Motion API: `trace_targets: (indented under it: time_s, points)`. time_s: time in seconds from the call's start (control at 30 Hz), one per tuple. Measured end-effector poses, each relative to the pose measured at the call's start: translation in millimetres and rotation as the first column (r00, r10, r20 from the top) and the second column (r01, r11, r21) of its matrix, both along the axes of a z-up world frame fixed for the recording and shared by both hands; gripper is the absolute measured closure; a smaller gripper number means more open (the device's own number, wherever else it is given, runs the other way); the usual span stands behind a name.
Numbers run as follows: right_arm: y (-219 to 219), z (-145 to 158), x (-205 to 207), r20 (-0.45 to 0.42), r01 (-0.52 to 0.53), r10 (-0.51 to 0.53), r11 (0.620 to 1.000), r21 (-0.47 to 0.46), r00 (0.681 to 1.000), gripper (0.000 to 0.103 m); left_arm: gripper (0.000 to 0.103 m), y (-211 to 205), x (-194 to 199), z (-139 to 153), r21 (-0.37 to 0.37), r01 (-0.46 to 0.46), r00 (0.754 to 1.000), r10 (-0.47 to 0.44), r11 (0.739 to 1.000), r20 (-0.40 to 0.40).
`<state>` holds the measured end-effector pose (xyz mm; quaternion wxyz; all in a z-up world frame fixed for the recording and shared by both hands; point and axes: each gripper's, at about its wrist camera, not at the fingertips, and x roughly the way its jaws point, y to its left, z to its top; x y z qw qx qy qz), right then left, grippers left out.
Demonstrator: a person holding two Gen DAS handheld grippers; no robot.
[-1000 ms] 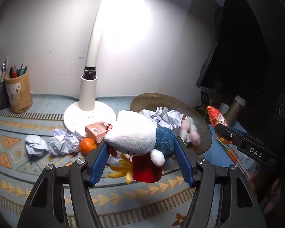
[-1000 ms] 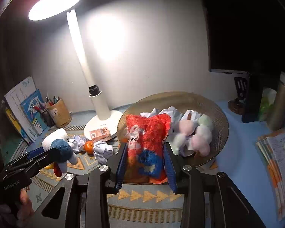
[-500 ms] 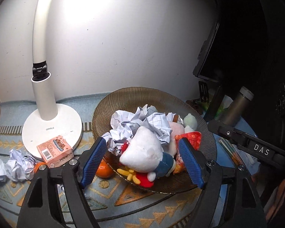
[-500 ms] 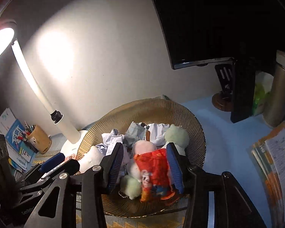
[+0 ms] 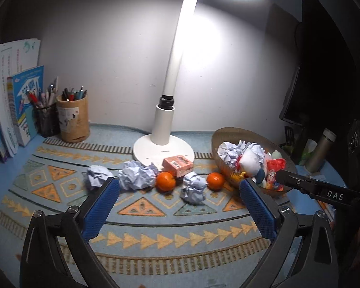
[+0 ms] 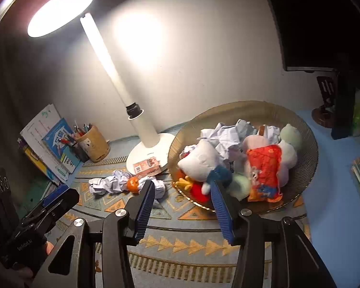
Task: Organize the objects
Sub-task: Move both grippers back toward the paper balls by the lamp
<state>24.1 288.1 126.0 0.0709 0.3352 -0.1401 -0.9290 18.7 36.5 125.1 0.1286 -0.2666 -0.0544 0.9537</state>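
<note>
The round brown ribbed basket (image 6: 307, 168) sits directly ahead of the right gripper (image 6: 183, 206) and already holds a white-and-blue plush toy (image 6: 204, 160), a red snack bag (image 6: 264, 170), pastel plush balls and crumpled paper. Loose items lie on the patterned mat ahead of the left gripper (image 5: 180, 206): three crumpled white paper balls (image 5: 194, 187), two small oranges (image 5: 165, 181) and a pink carton (image 5: 178, 165) resting on the white lamp base (image 5: 151, 148).

Both grippers stand wide open and hold nothing.

Judged progress — partly done; the mat items have yet to go in.

Risks:
- An orange is round and may roll off the tabletop if nudged by a closing finger.
- The nearest paper ball lies just beside an orange; a wide grasp may catch both.
- The basket is heaped — added items may spill over its near rim.
</note>
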Motion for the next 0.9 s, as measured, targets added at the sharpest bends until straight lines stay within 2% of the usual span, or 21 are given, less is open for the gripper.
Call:
trace_targets:
  time_s: [0.1, 0.2, 0.33, 0.5, 0.57, 0.6, 0.9]
  points:
    - [-36.5, -21.8, -1.4, 0.044, -0.059, 0.059, 0.998, 0.019, 0.997, 0.055, 0.003, -33.9, 7.0, -18.6, -0.018, -0.091, 0.995, 0.091, 0.996, 0.035]
    - [-63.6, -44.4, -4.2, 0.058, -0.089, 0.086, 0.995, 0.050, 0.995, 0.055, 0.003, -57.8, 1.4, -48.8, -0.072, -0.192, 0.978, 0.198, 0.979, 0.073]
    - [-88.2, -72.8, -9.9, 0.057, -0.117, 0.111, 0.984, 0.131, 0.992, 0.055, 0.003, -76.1, -7.2, -79.5, -0.063, -0.245, 0.961, 0.251, 0.968, 0.115]
    - [-98.6, -90.6, -15.1, 0.078, -0.125, 0.112, 0.975, 0.186, 0.991, 0.055, 0.003, -86.0, -10.7, -83.6, -0.006, -0.249, 0.958, 0.248, 0.968, 0.144]
    - [-99.6, -90.6, -13.3, 0.069, -0.125, 0.114, 0.974, 0.191, 0.991, 0.041, 0.003, -85.3, -10.2, -84.4, -0.004, -0.251, 0.958, 0.248, 0.968, 0.146]
    - [-100.0, -90.1, -12.4, 0.063, -0.119, 0.109, 0.973, 0.197, 0.992, 0.040, 0.003, -84.9, -9.8, -84.3, -0.007, -0.253, 0.957, 0.251, 0.968, 0.142]
    - [-97.1, -89.3, -15.5, 0.073, -0.111, 0.100, 0.977, 0.182, 0.992, 0.040, 0.003, -85.2, -11.3, -85.3, -0.003, -0.243, 0.957, 0.241, 0.970, 0.162]
